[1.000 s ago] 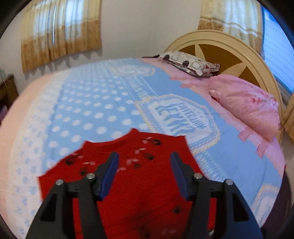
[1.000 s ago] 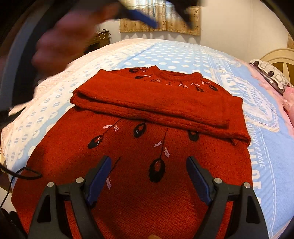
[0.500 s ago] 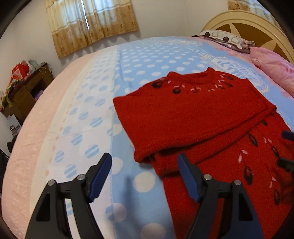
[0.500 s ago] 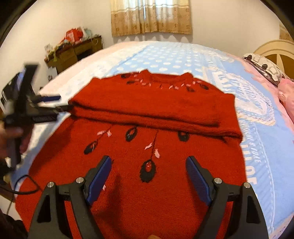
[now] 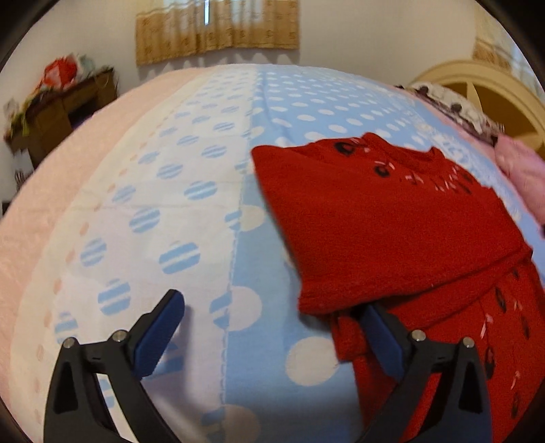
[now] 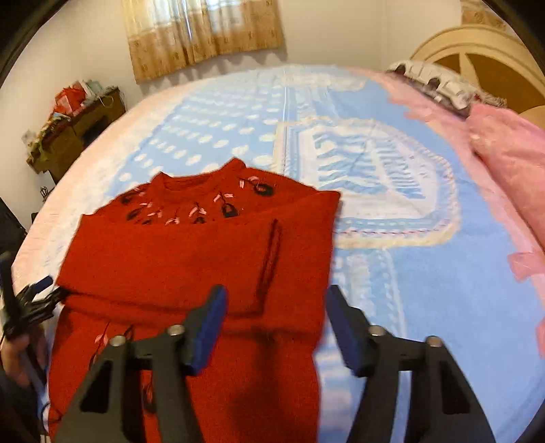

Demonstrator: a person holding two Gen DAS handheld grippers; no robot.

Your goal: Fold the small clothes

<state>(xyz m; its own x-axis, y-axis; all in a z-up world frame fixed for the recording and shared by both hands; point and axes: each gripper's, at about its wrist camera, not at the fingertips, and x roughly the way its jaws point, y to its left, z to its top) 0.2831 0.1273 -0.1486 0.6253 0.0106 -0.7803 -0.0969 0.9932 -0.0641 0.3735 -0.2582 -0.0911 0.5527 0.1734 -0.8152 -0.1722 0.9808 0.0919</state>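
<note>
Left gripper [image 5: 269, 327] wide apart, sweater [image 5: 391, 231] edge at its right finger. Right gripper [image 6: 276, 323] spread, holding nothing, over sweater. Bedspread [image 6: 391, 177] lettering beyond fingers unreadable.

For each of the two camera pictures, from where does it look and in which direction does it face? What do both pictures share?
Left wrist: sits on the left gripper, low over the blue dotted bedspread at the red sweater's left edge, facing the curtained window; its own two open fingers show.
Right wrist: sits on the right gripper, above the sweater's right edge, facing the headboard and pink pillow; its open fingers show, and the left gripper in a hand at far left.
Shared: sweater with sleeves folded across, bedspread, curtain, cluttered wooden desk.
</note>
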